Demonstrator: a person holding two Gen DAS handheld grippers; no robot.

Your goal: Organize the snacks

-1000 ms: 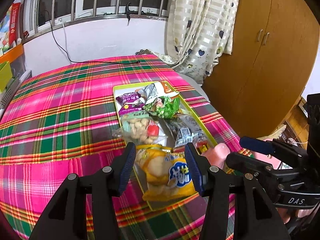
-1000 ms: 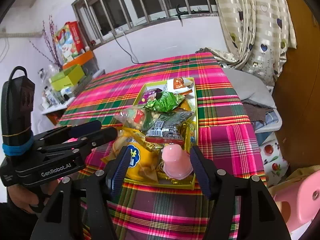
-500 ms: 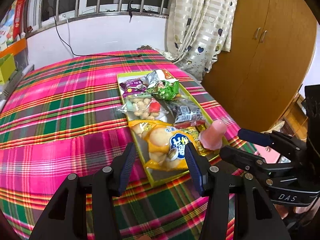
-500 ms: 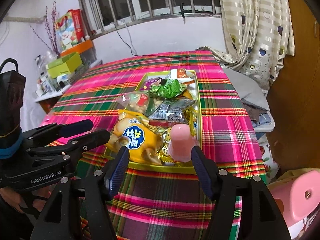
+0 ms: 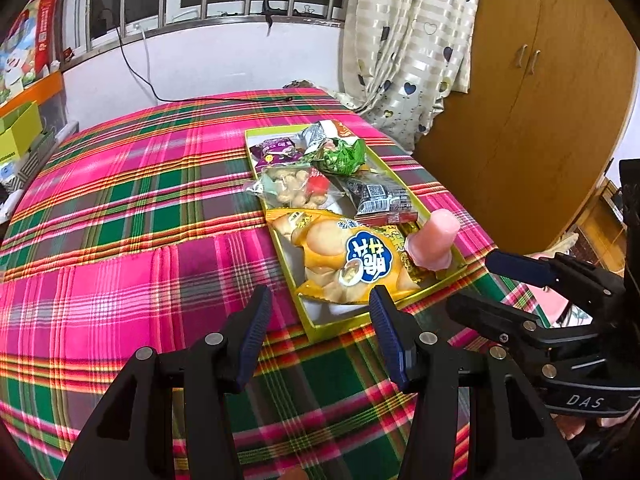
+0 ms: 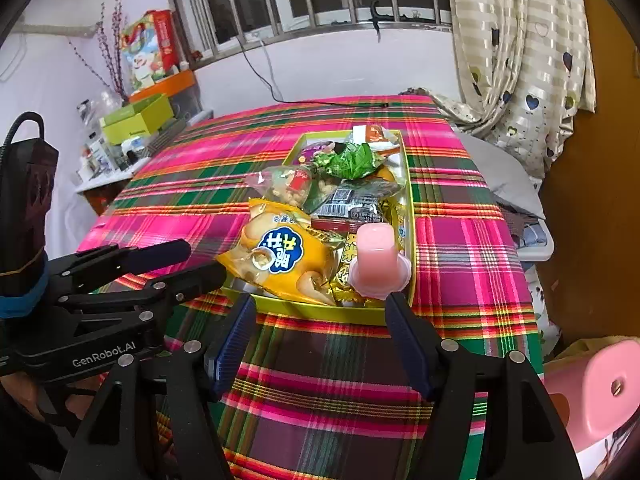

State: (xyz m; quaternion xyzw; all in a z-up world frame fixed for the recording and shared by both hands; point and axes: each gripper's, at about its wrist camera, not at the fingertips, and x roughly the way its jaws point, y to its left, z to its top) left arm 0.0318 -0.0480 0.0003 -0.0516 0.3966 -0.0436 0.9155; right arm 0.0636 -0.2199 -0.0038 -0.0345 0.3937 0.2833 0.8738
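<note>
Both grippers gaped empty short of the snack tray on the table; right gripper had just been widening. Jelly cup sat inverted in tray's near corner. Only right view showed the shelf clutter; left gripper view, the wardrobe.

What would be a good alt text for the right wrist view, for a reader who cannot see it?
A yellow-green tray full of snack packets sits on a pink and green plaid tablecloth, with a pink jelly cup upside down at its near corner beside a yellow snack bag. The open right gripper is empty in front; the left gripper is also open.
</note>
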